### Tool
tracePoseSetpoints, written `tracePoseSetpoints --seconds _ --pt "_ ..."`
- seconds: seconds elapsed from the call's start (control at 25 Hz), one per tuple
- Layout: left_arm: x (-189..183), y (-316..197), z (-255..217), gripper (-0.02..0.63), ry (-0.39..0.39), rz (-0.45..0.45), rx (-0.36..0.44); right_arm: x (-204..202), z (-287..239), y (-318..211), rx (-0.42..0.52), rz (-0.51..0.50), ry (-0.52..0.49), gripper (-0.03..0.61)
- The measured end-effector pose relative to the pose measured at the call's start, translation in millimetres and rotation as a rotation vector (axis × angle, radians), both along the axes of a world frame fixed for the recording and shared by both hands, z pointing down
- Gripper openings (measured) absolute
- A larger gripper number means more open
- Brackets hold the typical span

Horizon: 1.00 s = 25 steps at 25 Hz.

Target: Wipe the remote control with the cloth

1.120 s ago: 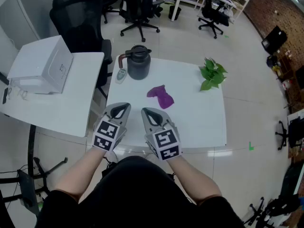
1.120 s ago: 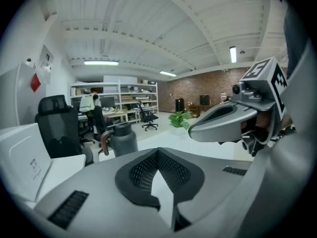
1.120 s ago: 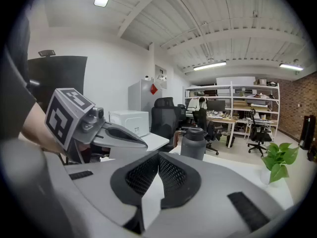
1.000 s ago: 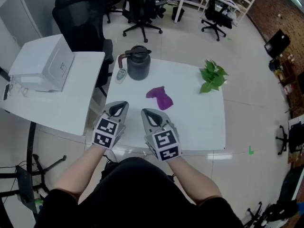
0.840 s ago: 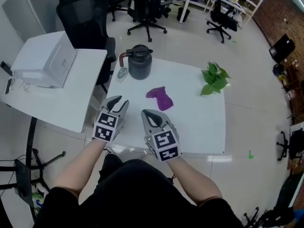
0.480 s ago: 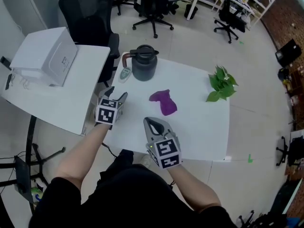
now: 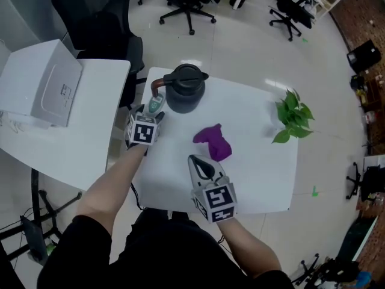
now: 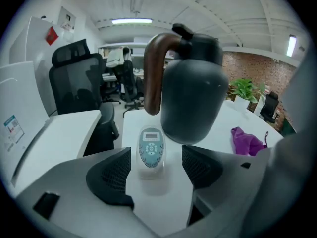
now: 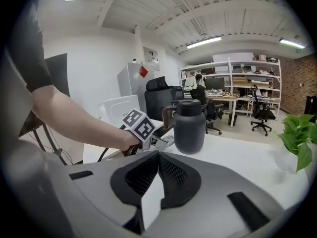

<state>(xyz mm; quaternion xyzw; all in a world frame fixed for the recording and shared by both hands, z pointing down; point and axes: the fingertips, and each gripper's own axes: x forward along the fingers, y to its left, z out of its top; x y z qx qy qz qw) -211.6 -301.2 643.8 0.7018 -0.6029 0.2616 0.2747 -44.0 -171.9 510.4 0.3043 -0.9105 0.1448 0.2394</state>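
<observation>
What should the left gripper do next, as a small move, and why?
Probably ease the left gripper forward and close it on the remote control: its jaws have just been opening, stand wide apart, and the remote lies flat between their tips, not yet gripped.

The left gripper [image 7: 150, 112] has gone from the counter's [image 7: 258, 161] near edge up to the remote control [image 7: 156, 103]. Its fingers [image 8: 111, 175] have just been opening, and the remote's near end now lies between them, unpressed. The right gripper [image 7: 201, 161] has edged forward toward the cloth [image 7: 213, 141].
</observation>
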Motion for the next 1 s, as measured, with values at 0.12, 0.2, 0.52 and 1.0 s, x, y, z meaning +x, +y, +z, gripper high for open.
tracePoseSetpoints --seconds 0.12,0.2,0.52,1.0 --pt "-13.3 -16.2 15.9 0.313 -0.010 -0.030 -0.023 -15.1 1.8 -13.2 -0.029 0.000 -0.009 0.021" --pt "-12.6 -23.1 28.0 0.313 0.009 -0.025 -0.043 -18.8 6.4 -22.0 -0.039 0.008 -0.008 0.021" --pt "-14.8 -27.4 37.9 0.287 0.002 -0.026 -0.055 -21.5 17.7 -40.9 -0.060 0.032 -0.005 0.021" --pt "-2.9 -5.1 11.8 0.265 -0.019 0.056 0.012 -2.4 22.7 -55.4 -0.023 0.062 0.024 0.021"
